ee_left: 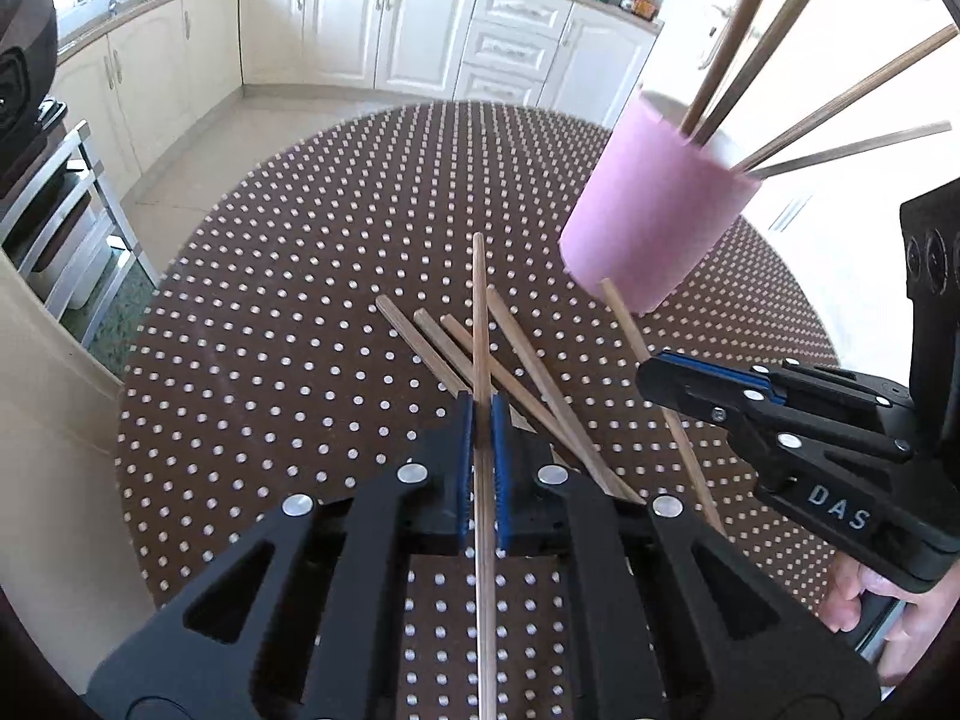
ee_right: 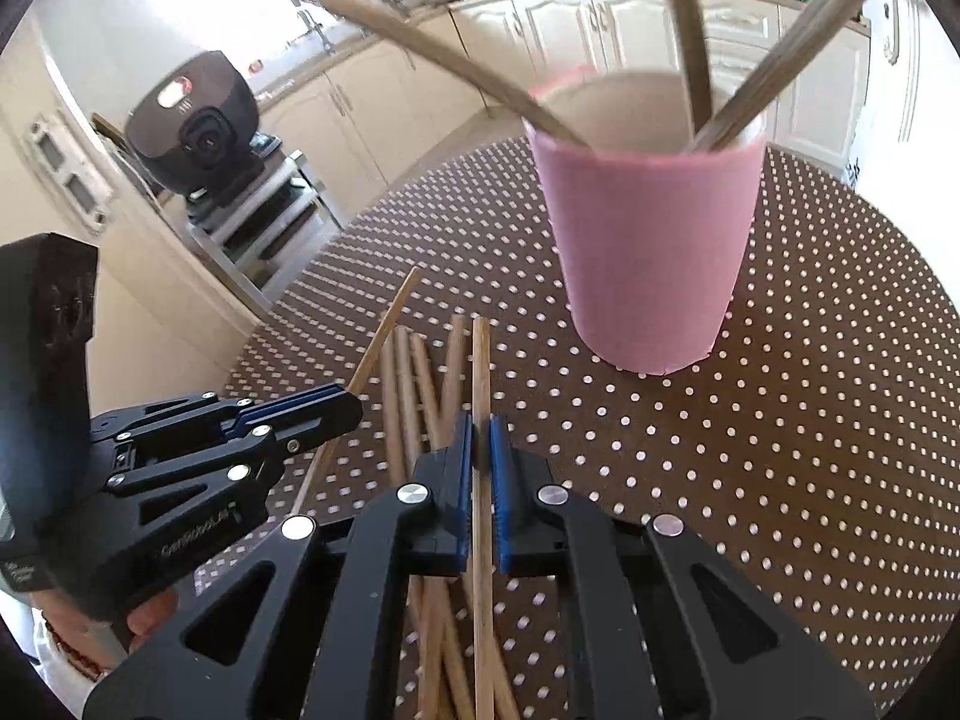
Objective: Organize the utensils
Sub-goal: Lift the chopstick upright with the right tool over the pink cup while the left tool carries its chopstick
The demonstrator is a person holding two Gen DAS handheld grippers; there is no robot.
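A pink cup (ee_left: 654, 210) (ee_right: 648, 240) stands on the brown dotted table and holds several wooden chopsticks (ee_left: 756, 30) (ee_right: 690, 42). Several loose chopsticks (ee_left: 528, 378) (ee_right: 414, 384) lie in a pile in front of it. My left gripper (ee_left: 482, 414) is shut on one chopstick (ee_left: 480, 312) that points forward above the pile. My right gripper (ee_right: 478, 429) is shut on another chopstick (ee_right: 481, 366), left of the cup. In the left wrist view the right gripper (ee_left: 666, 372) holds its chopstick (ee_left: 624, 318) close to the cup's base. In the right wrist view the left gripper (ee_right: 342, 408) holds its stick (ee_right: 390, 324) over the pile.
The round table (ee_left: 270, 312) (ee_right: 810, 420) stands in a kitchen with cream cabinets (ee_left: 420, 30). A metal rack (ee_left: 66, 222) with a dark appliance (ee_right: 192, 126) is off the table's left side.
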